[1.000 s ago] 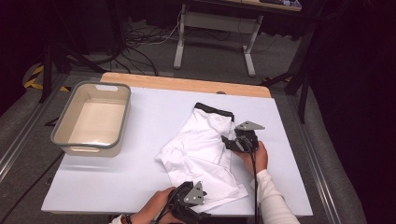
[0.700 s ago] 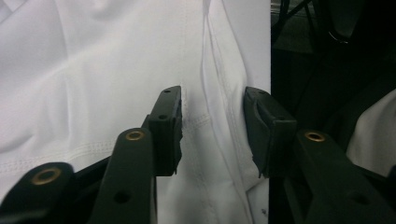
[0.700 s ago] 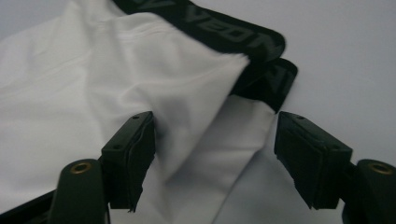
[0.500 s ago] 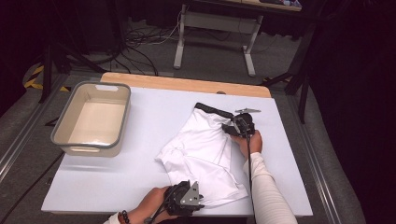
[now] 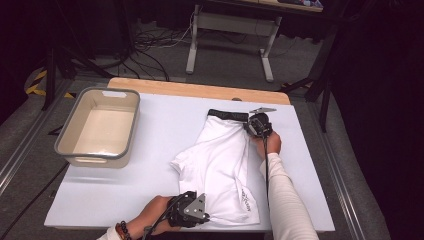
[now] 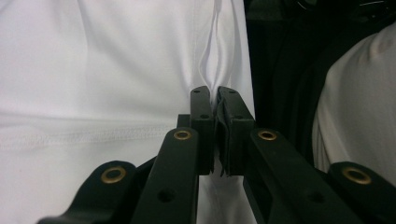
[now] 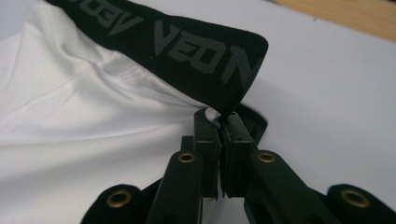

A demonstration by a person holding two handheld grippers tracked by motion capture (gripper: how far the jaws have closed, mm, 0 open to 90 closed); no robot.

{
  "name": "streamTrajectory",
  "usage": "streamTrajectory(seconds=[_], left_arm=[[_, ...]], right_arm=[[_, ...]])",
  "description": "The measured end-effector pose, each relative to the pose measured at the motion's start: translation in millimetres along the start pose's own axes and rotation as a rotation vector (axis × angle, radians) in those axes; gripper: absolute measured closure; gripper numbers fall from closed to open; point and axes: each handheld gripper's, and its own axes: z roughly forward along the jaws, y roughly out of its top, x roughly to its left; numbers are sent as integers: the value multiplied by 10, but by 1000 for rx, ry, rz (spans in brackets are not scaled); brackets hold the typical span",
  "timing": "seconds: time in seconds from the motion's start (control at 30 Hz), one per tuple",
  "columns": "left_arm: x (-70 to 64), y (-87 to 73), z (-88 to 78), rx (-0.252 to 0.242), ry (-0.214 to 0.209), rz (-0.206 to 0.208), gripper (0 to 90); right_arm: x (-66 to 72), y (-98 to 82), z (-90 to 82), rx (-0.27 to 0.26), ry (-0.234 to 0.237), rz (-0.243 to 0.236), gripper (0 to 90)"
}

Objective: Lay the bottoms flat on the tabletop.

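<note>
White shorts (image 5: pixel 220 167) with a black lettered waistband (image 5: pixel 228 115) lie flat on the white table (image 5: pixel 160 145), right of centre, waistband at the far end, leg hems toward the person, one leg crumpled out to the left. A small dark logo shows near the near hem.

Right gripper (image 5: pixel 256 126) sits at the waistband's right end; in the right gripper view (image 7: pixel 223 122) its jaws have just been closing and now pinch the white cloth right under the black band, pads nearly together with fabric between.

Left gripper (image 5: pixel 192 212) is at the near edge of the table on the hem of the near leg; in the left gripper view (image 6: pixel 215 95) its jaws have just been closing too, now clamped on a fold of white cloth, a thin ridge of fabric standing up between the pads.

Person's right sleeve (image 5: pixel 285 200) runs along the shorts' right side. Empty grey tub (image 5: pixel 97 127) stands on the table's left part, well apart from the shorts. Wooden strip (image 5: pixel 200 90) along the far table edge.
</note>
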Motion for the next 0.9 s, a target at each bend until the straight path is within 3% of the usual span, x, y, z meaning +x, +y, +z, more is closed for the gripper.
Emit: streamTrajectory(seconds=[0.3, 0.33, 0.4, 0.43, 0.53, 0.6, 0.63, 0.73, 0.8, 0.9], left_arm=[[-41, 44, 48, -13, 23, 7, 849], [-47, 52, 60, -20, 16, 1, 848], [-65, 65, 77, -20, 20, 11, 841], [-76, 65, 74, -21, 27, 10, 837], [-88, 46, 37, -36, 20, 1, 796], [-106, 22, -12, -46, 1, 15, 794], [-122, 7, -47, -61, 8, 15, 767], [-139, -23, -140, -78, 23, -18, 619], [-145, -44, -216, -111, 28, -33, 595], [-131, -56, -331, -158, 80, -67, 469]], right_arm=[[-23, 233, 111, -5, -57, -25, 859], [-19, 233, 126, 0, -58, -23, 815], [5, 224, 129, 4, -108, -22, 573], [7, 218, 116, 11, -115, -14, 529], [1, 175, -21, -5, -89, 7, 505], [26, 128, -128, -21, -48, 11, 506], [53, 96, -203, -30, -28, 6, 507], [166, -49, -425, -28, 100, -9, 469], [263, -198, -574, -24, 119, -48, 460], [352, -472, -749, -25, 181, -34, 416]])
